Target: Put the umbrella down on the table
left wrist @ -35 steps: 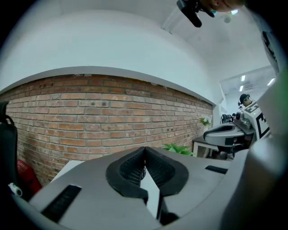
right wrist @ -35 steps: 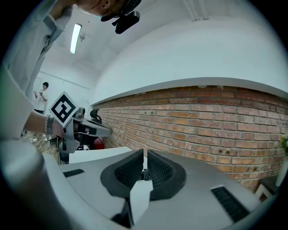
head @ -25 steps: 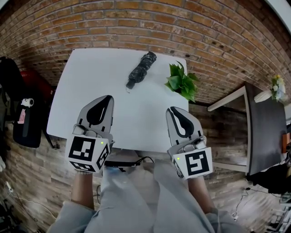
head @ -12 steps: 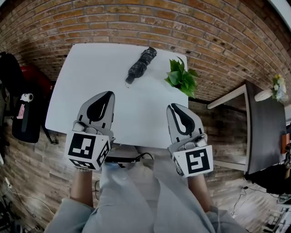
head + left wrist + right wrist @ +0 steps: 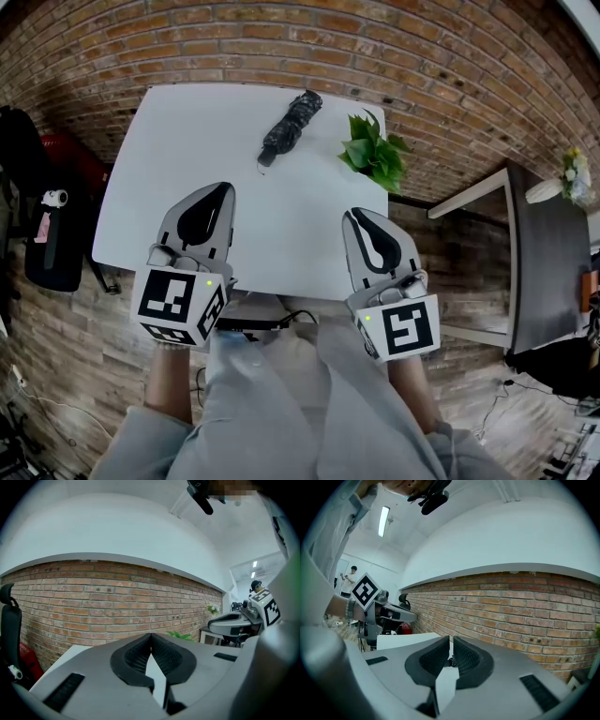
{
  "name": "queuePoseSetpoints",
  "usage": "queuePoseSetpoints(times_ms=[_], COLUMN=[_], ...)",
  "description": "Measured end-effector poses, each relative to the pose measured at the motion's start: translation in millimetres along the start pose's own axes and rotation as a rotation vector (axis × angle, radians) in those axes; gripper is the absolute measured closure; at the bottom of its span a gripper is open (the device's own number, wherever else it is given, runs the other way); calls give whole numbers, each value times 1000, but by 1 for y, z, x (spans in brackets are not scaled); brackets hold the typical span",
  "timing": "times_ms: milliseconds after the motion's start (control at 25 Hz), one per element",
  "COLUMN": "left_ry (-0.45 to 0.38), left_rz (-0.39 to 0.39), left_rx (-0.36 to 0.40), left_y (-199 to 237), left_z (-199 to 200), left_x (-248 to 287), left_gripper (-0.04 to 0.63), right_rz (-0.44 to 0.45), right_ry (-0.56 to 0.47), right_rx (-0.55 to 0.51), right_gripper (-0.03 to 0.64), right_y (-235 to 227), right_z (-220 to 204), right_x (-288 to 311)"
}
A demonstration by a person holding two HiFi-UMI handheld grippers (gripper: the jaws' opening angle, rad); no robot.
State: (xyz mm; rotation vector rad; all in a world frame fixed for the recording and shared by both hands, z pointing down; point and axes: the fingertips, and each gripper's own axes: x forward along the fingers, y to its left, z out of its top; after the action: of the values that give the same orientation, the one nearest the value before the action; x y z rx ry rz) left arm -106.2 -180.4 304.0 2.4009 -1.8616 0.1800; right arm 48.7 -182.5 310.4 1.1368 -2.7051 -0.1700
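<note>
Already the folded black umbrella point(image 5: 290, 129) is laid flat on the white table point(image 5: 187, 141), near its far edge by the brick wall point(image 5: 375, 56), its length running diagonally; a green plant point(image 5: 375, 155) is seen just to its right, apart from it; the left hand-held gripper point(image 5: 222, 187) is held over the near part of the table, jaws pressed together on nothing; the right hand-held gripper point(image 5: 351, 215) is held beside it at the near right, jaws closed to a sliver, nothing gripped; both are pointed toward the far edge; the umbrella is well apart from both, ahead and between their lines, touched by neither.
</note>
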Motion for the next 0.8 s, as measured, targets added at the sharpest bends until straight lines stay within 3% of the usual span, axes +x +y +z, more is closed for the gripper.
queuePoseSetpoints(times_ms=[400,800], left_ry=[11,16], left_rz=[-1,-7], left_rx=[-2,-9], left_y=[2,4], left_z=[-3,-5], left_x=[-1,-2], left_gripper=[575,577], right_rz=[-5,1], right_ry=[-36,11], right_rx=[16,3], right_gripper=[560,560], right_y=[2,4], right_z=[6,-2], right_x=[3,2])
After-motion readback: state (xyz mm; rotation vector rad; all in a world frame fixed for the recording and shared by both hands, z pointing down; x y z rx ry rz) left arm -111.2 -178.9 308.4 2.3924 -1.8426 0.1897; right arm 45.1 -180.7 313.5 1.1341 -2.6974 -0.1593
